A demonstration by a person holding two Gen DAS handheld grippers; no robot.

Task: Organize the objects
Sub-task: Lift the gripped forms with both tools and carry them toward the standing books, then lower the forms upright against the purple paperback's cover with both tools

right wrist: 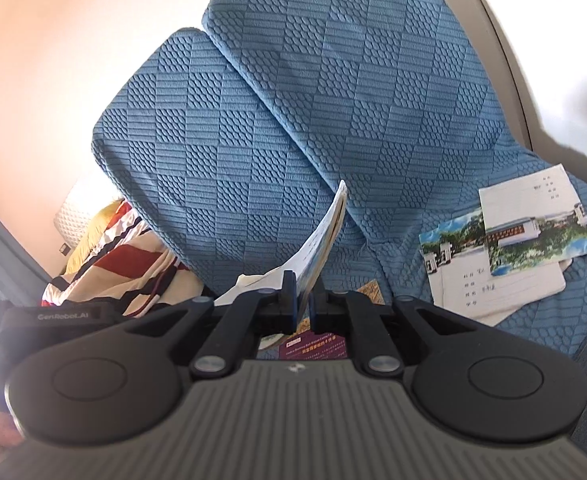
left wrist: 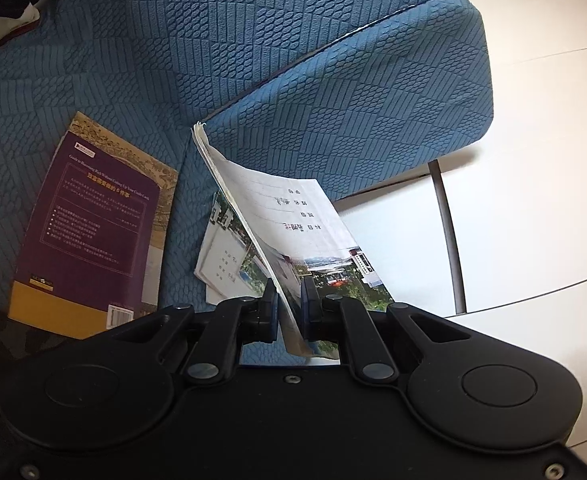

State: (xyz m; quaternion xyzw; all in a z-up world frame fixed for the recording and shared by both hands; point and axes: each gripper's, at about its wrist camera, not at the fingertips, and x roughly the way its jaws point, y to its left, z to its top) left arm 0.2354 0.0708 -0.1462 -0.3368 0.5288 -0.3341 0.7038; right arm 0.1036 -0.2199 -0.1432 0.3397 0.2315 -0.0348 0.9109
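Notebooks with thin white paper covers and printed photographs of buildings and trees are spread over a blue sofa whose fabric cover is quilted in squares of ribs and ovals; in the left wrist view the left tool is clamped on the lower edge of one such notebook, which stands tilted up from the black fingers toward the seat cushion, its handwritten label lines showing upside down; beneath it another white notebook lies flat on the seat, partly hidden; to its left, apart from it, a purple paperback book with a yellow band and a patterned tan border lies flat on the seat, back cover up; white floor tiles show past the cushion's edge; in the right wrist view the right tool is clamped on a thin booklet that curves upward, edge-on, in front of the backrest cushions; right of it two white notebooks overlap on the seat, the upper one lying across the corner of the lower one; a striped red, black and cream cloth lies at the left beside the cushion.
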